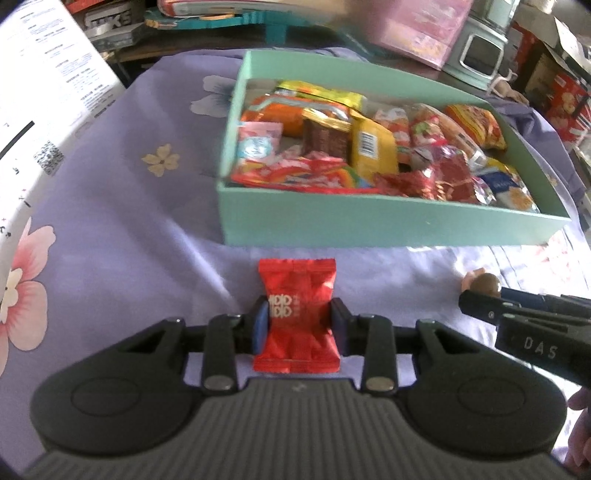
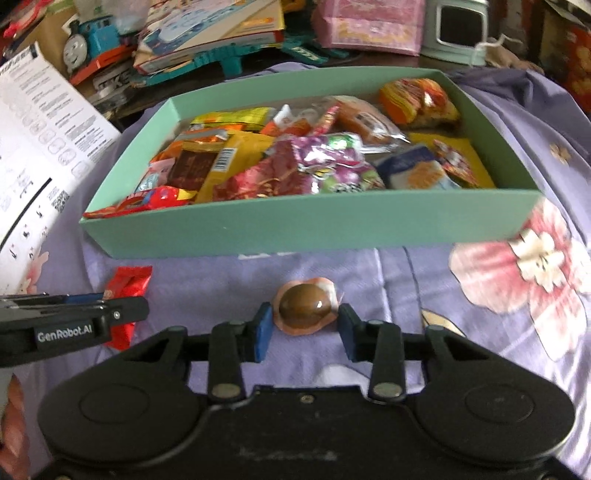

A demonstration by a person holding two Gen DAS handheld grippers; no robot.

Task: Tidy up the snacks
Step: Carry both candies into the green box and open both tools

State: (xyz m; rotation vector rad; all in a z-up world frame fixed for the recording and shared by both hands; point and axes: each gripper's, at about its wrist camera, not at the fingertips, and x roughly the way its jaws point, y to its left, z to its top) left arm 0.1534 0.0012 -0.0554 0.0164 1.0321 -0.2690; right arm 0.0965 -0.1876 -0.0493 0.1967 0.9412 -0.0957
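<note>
My left gripper (image 1: 298, 320) is shut on a red snack packet (image 1: 296, 314), held in front of the mint green box (image 1: 369, 221). The box is filled with several snack packets. My right gripper (image 2: 305, 325) is closed around a round brown sealed snack (image 2: 305, 309); its pads touch the wrapper's edges. In the right wrist view the red packet (image 2: 127, 295) and the left gripper's finger (image 2: 74, 321) show at the left. In the left wrist view the brown snack (image 1: 485, 284) and the right gripper's fingers (image 1: 517, 314) show at the right.
A purple floral cloth (image 1: 110, 221) covers the table. A white printed carton (image 1: 40, 110) stands at the left. Behind the box (image 2: 295, 225) lie toys, books and a pink package (image 2: 369, 22).
</note>
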